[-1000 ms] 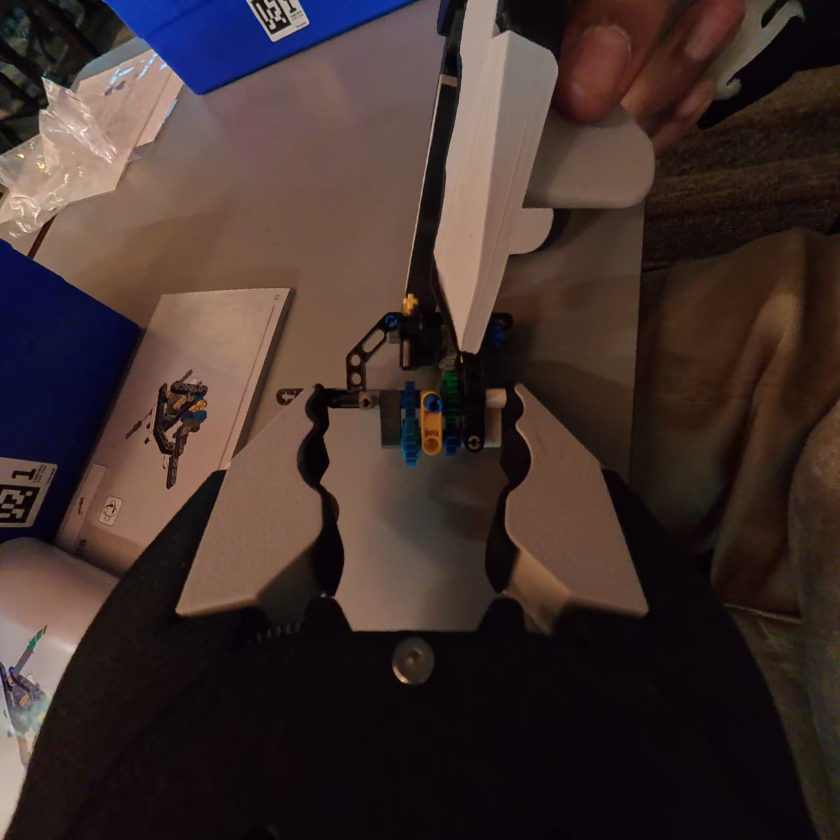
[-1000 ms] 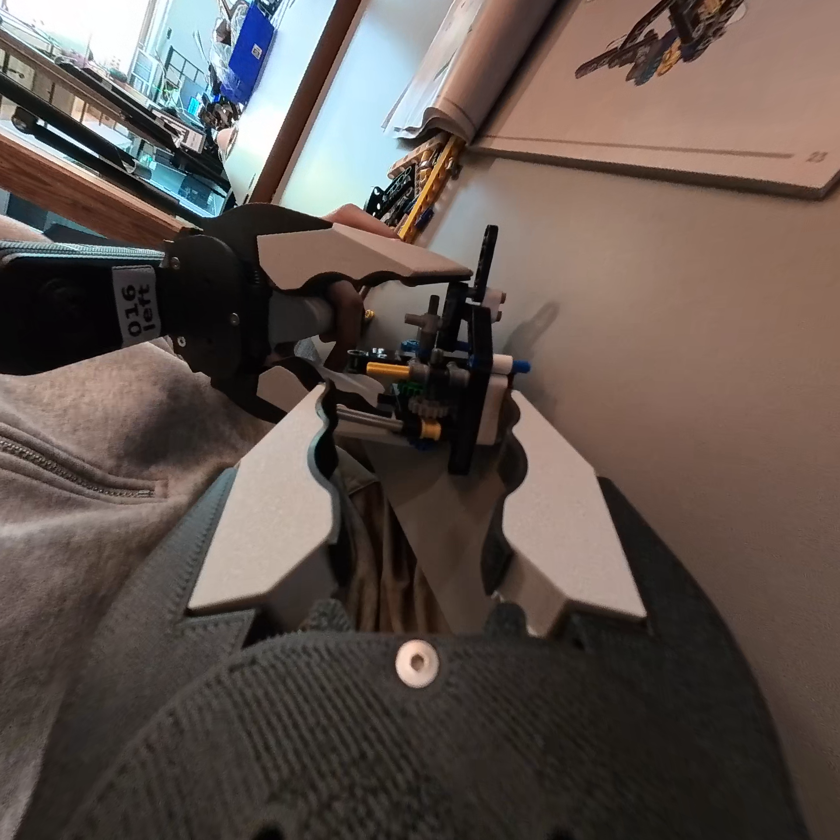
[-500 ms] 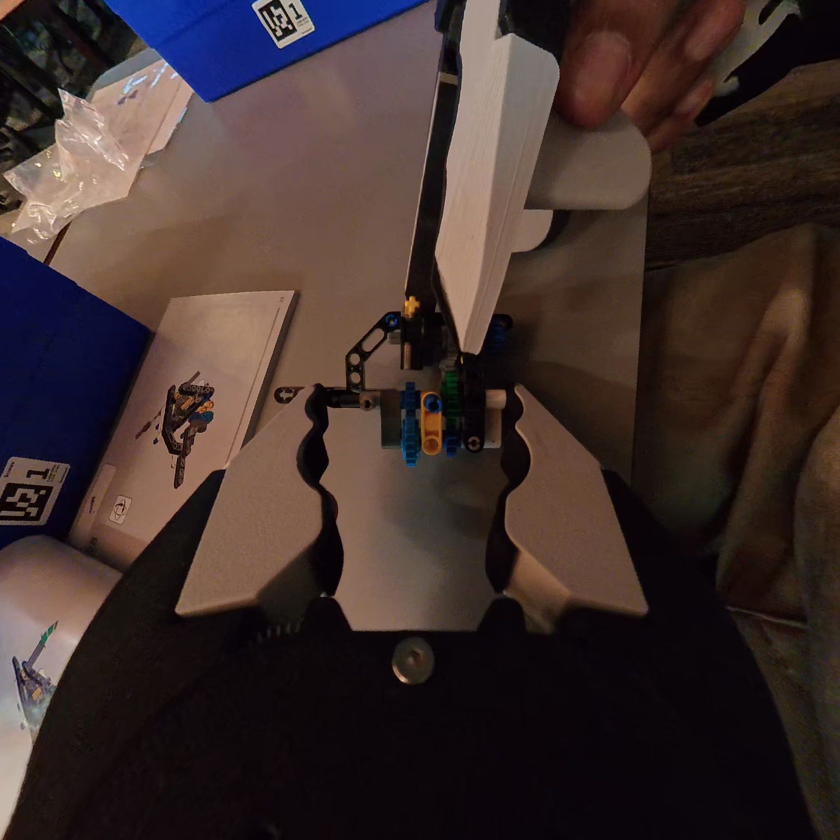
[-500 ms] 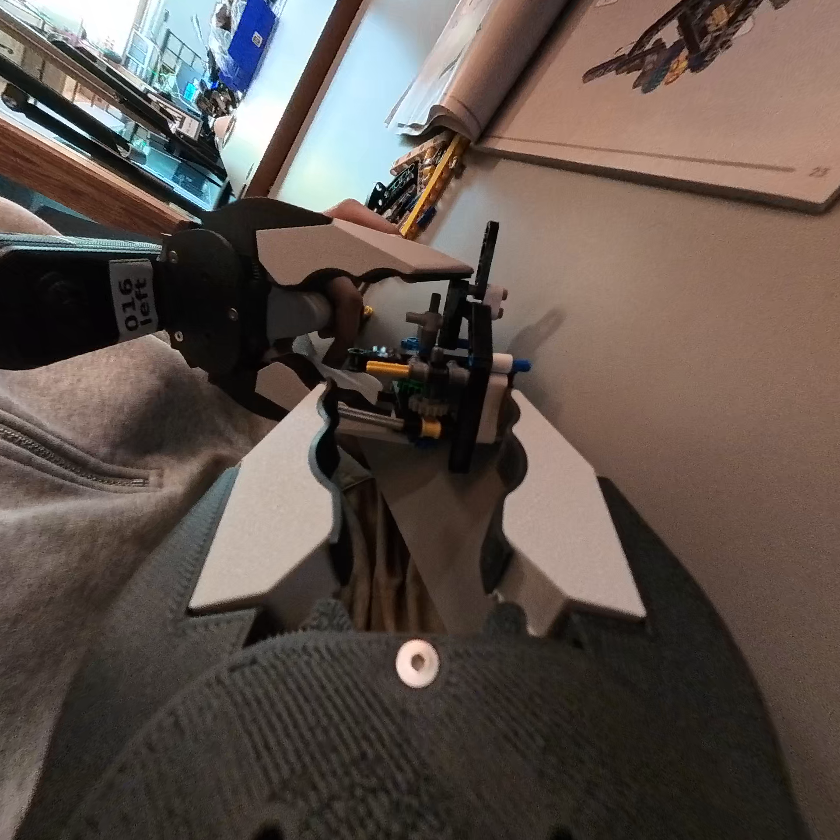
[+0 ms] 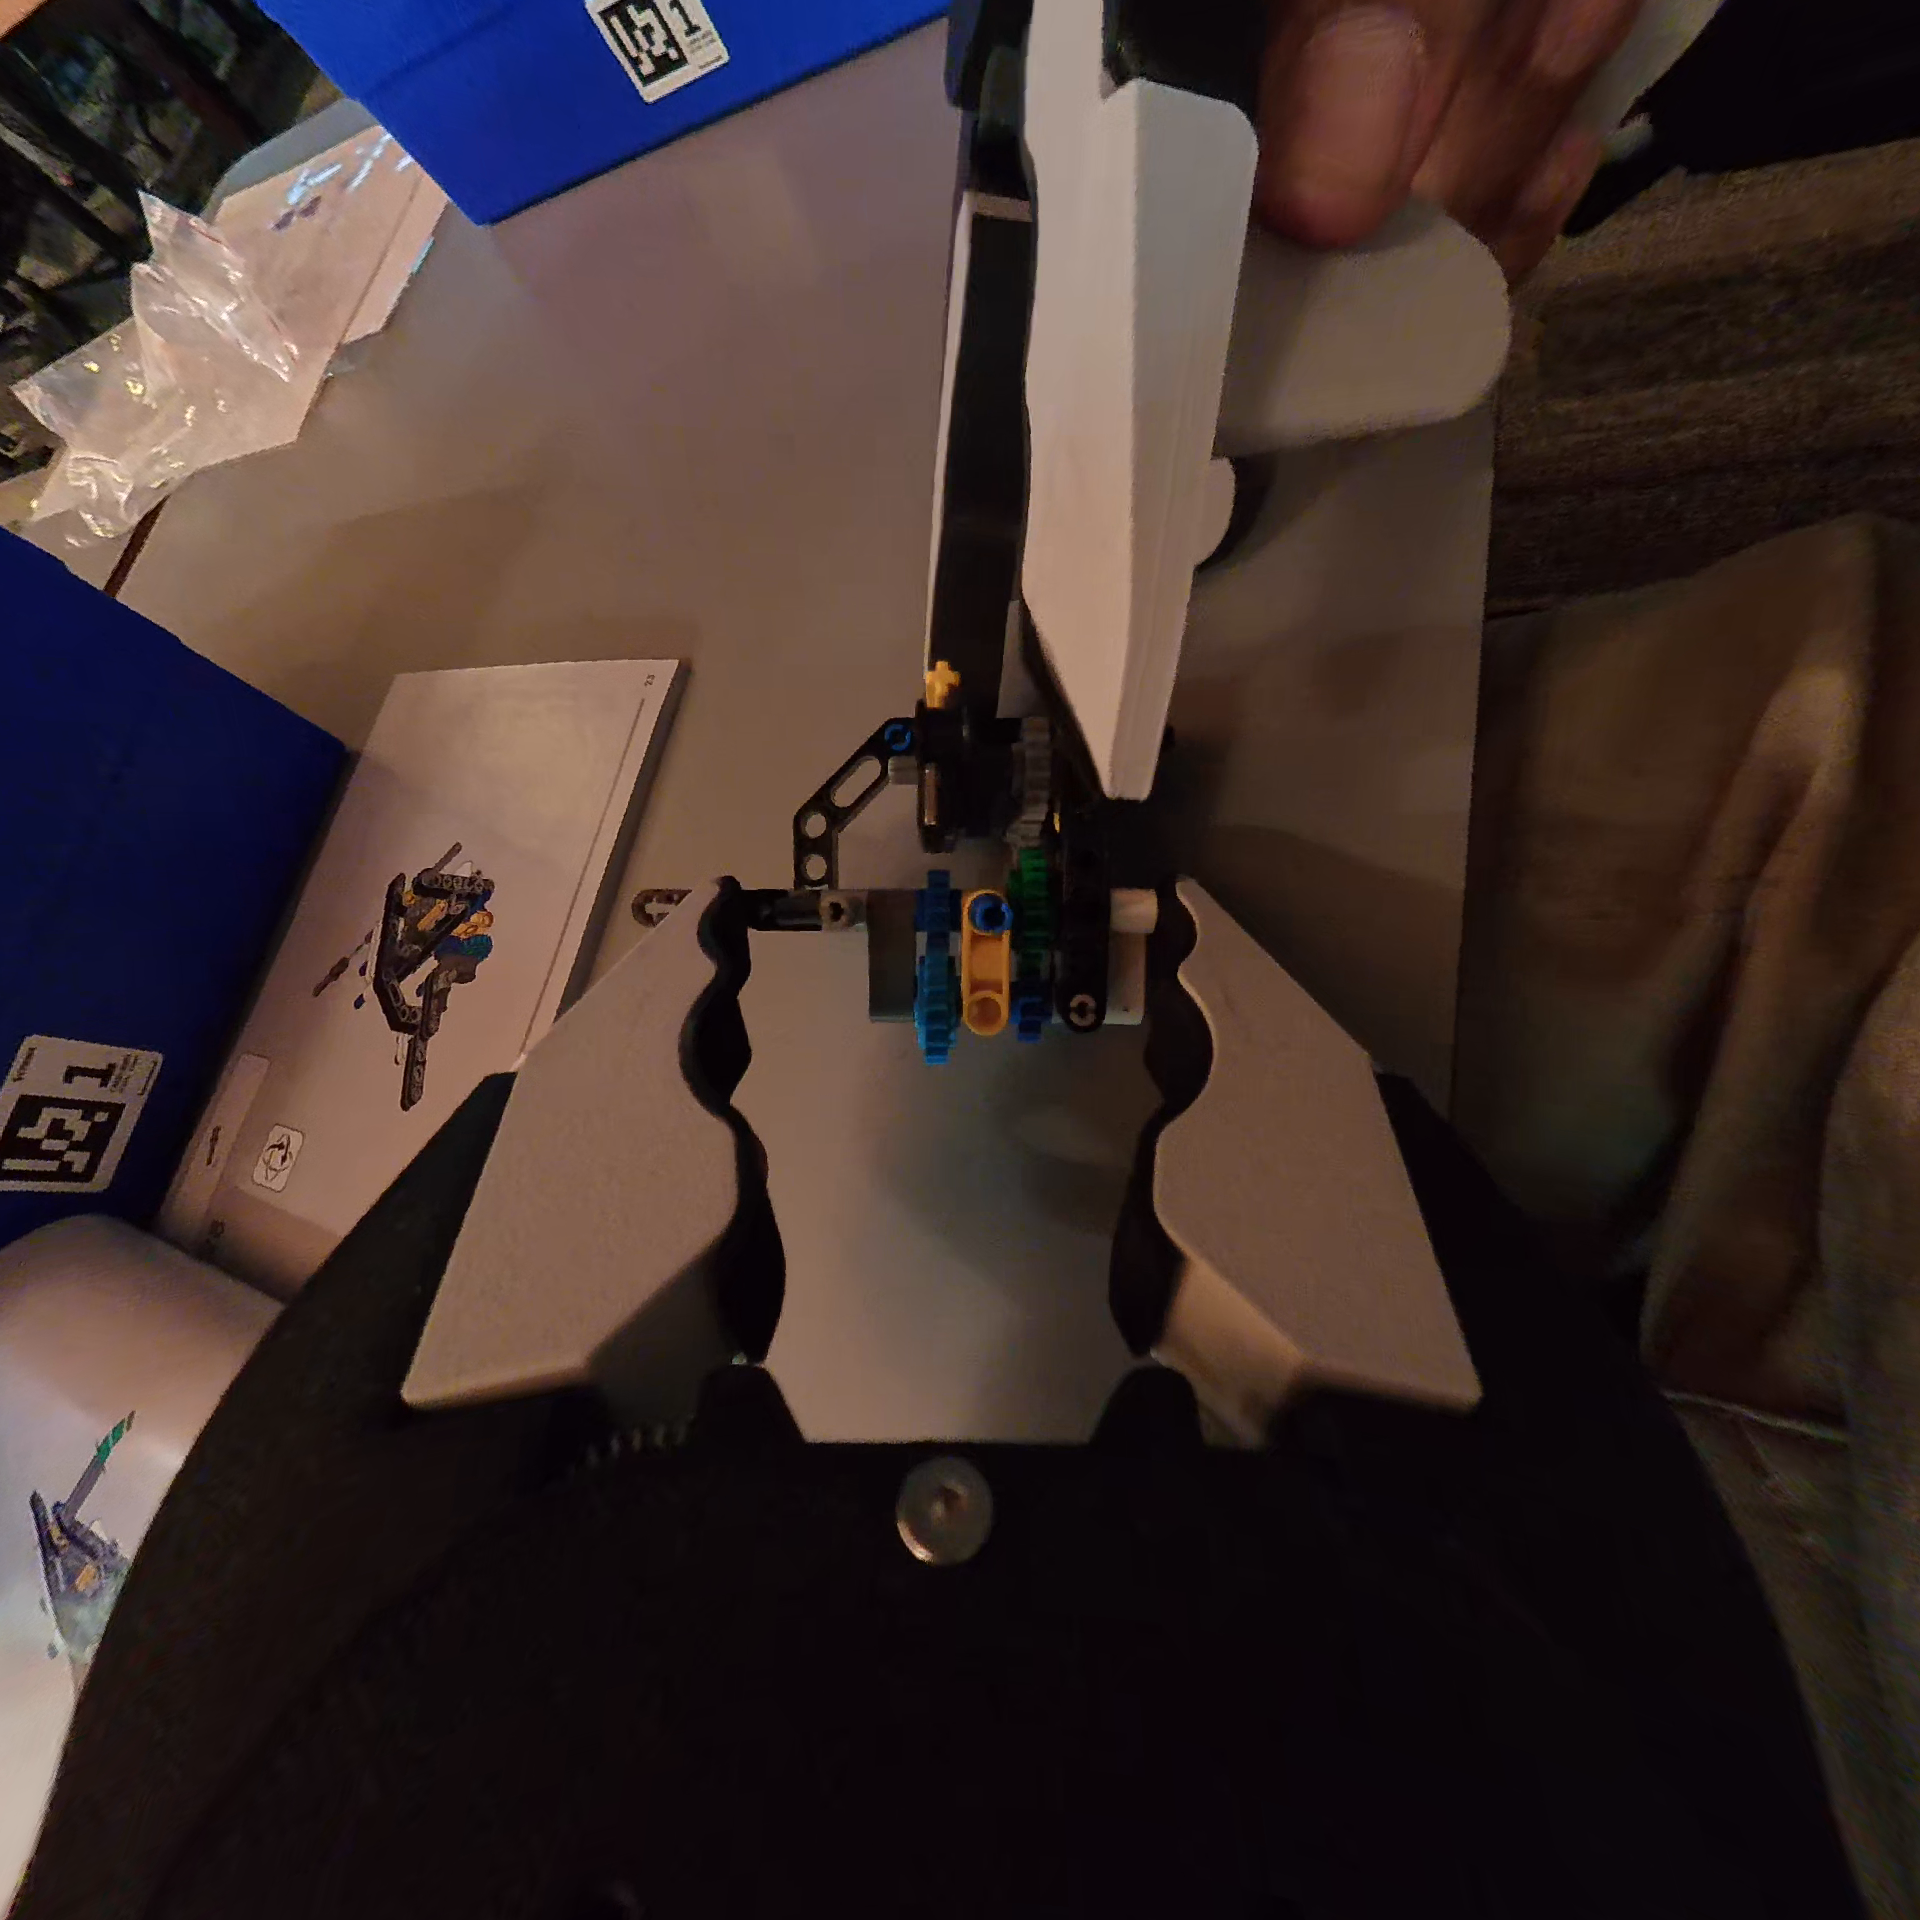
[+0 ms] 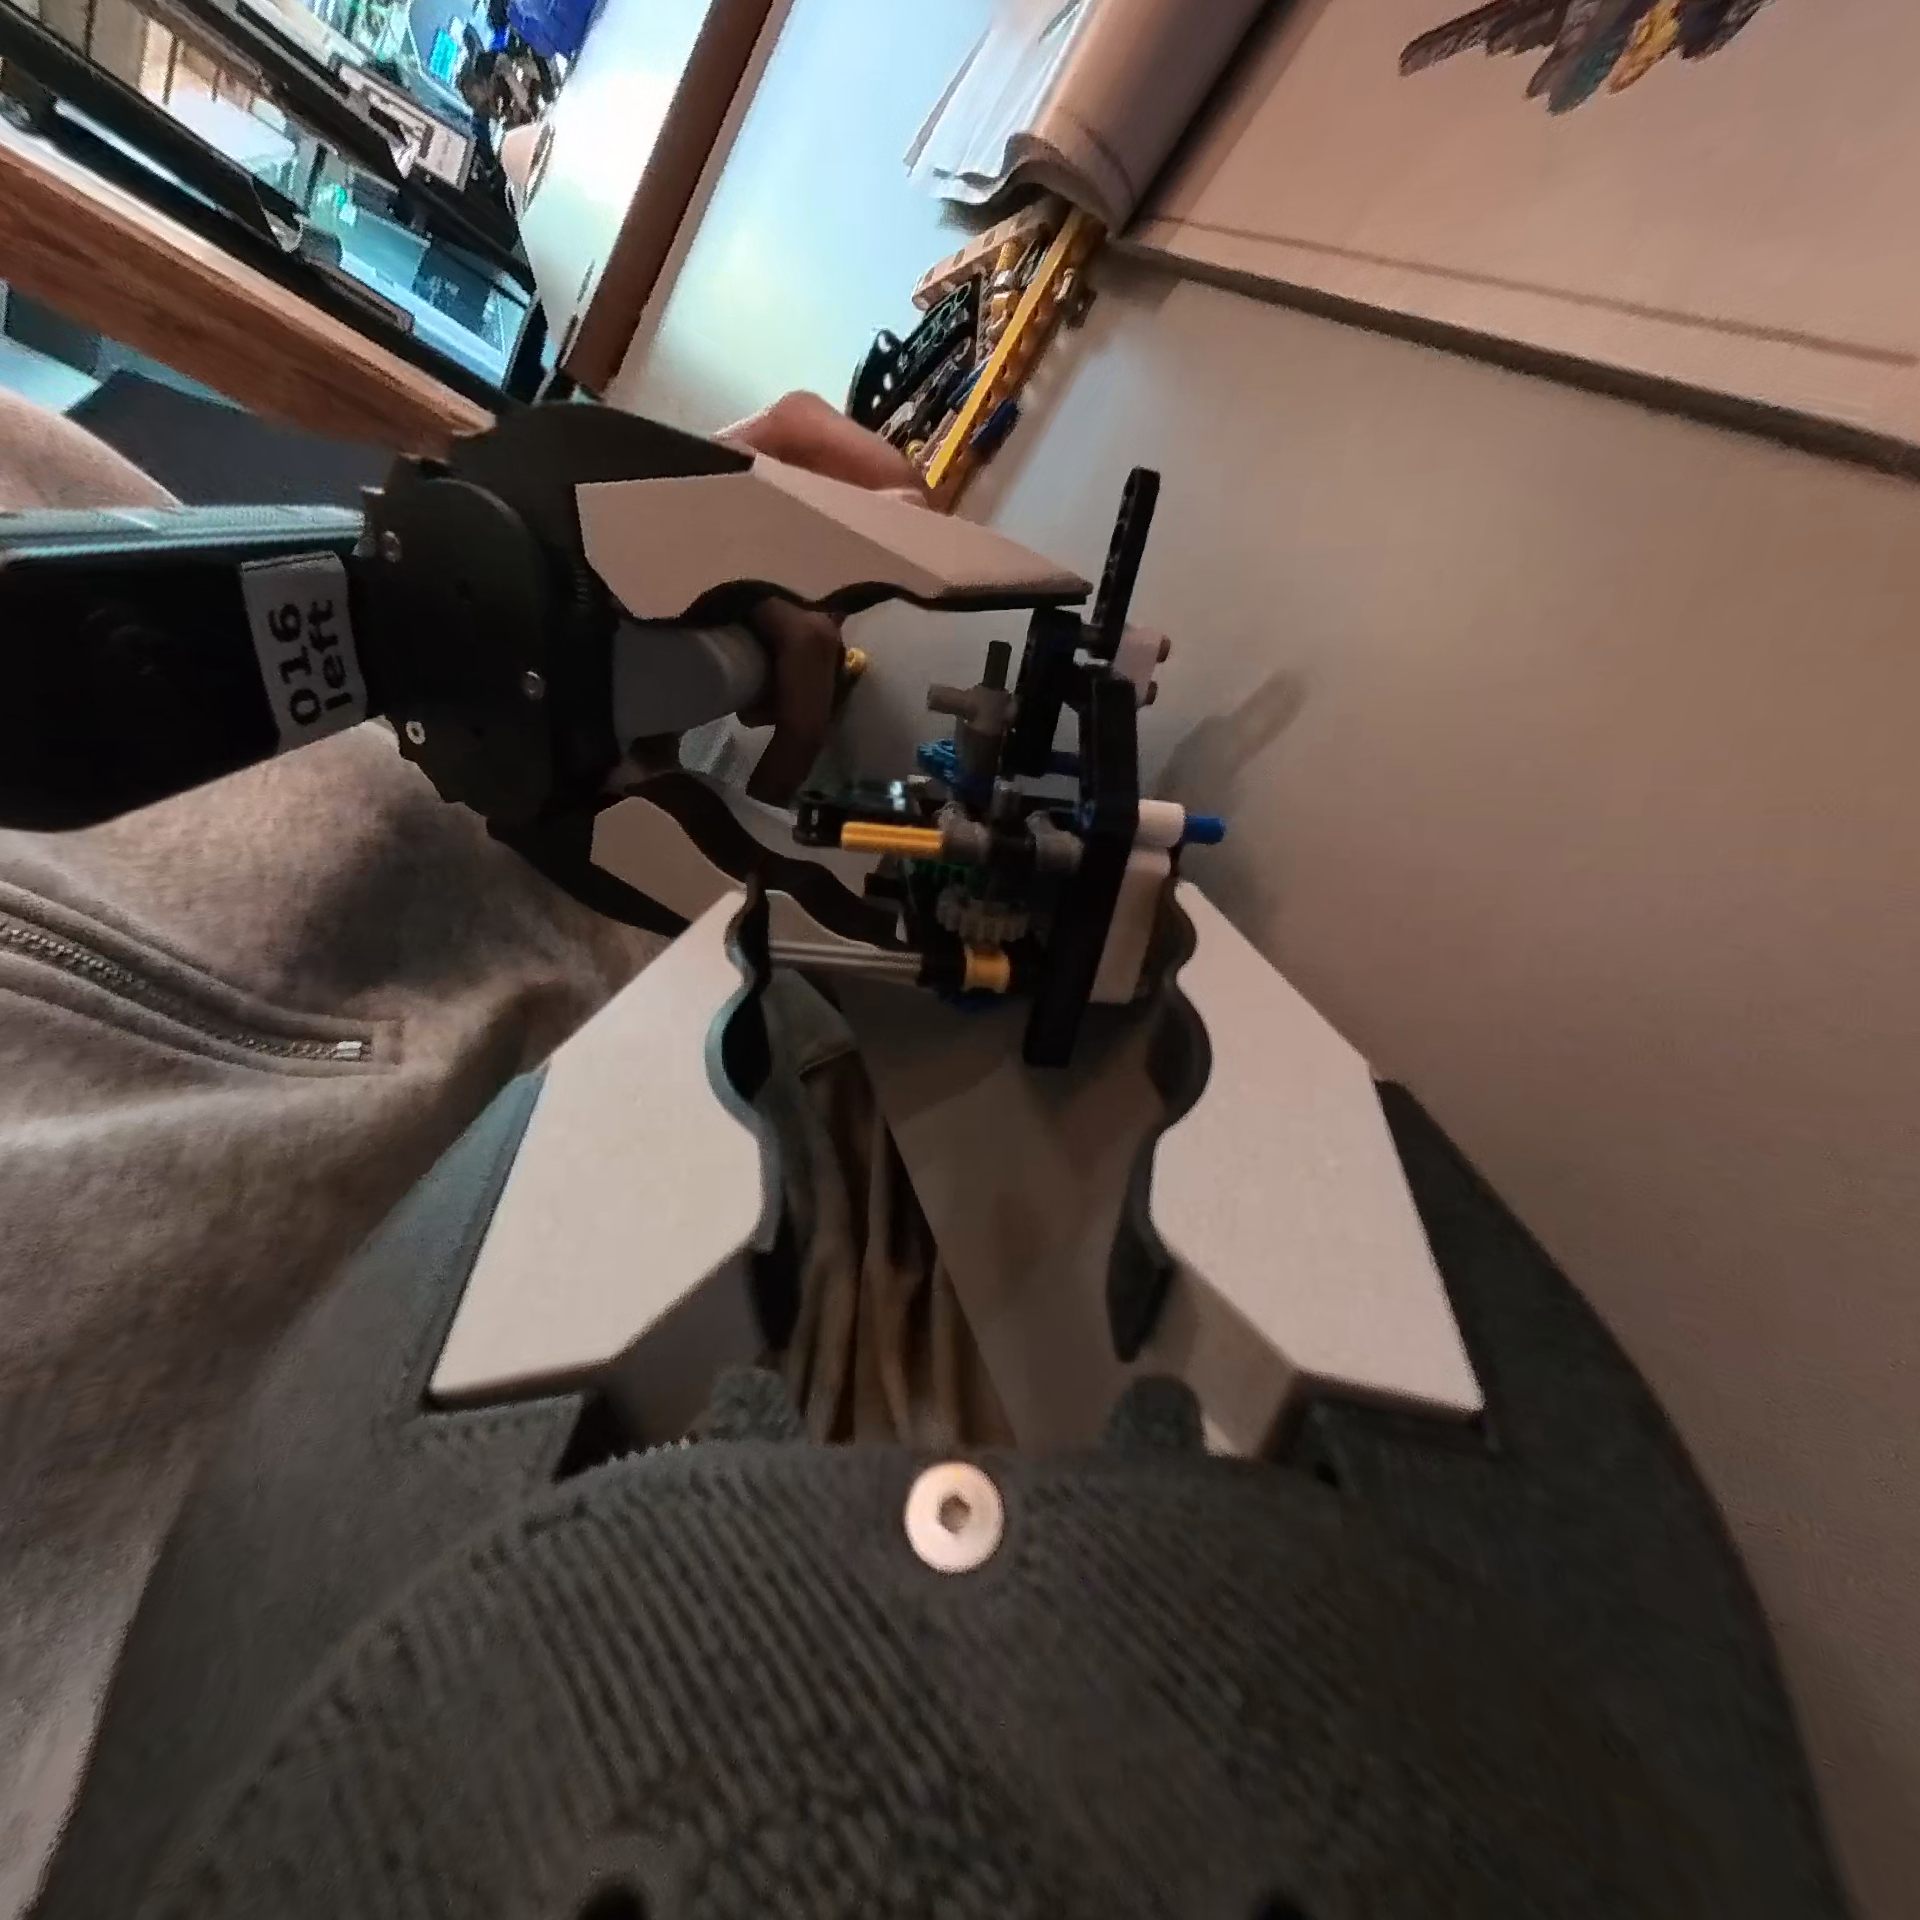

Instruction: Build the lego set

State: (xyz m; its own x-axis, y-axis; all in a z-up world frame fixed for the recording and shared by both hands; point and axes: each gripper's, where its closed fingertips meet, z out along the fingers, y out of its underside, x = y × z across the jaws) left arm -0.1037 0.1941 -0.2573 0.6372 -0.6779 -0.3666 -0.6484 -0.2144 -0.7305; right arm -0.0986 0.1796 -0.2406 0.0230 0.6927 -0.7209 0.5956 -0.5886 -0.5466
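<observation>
Lego assembly (image 5: 997, 935) is pinched by both hand-held grippers; only the right view shows loose parts (image 6: 977, 343).

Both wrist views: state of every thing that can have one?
left tool, shut on lego assembly, tips at its axle ends
right tool, shut on lego assembly, crosswise to the left tool
lego assembly, part built, held off the table
instruction booklet, flat on the table, picture page up
plastic bag, crumpled, looks empty
loose lego parts, unassembled, lying by the booklet
</observation>
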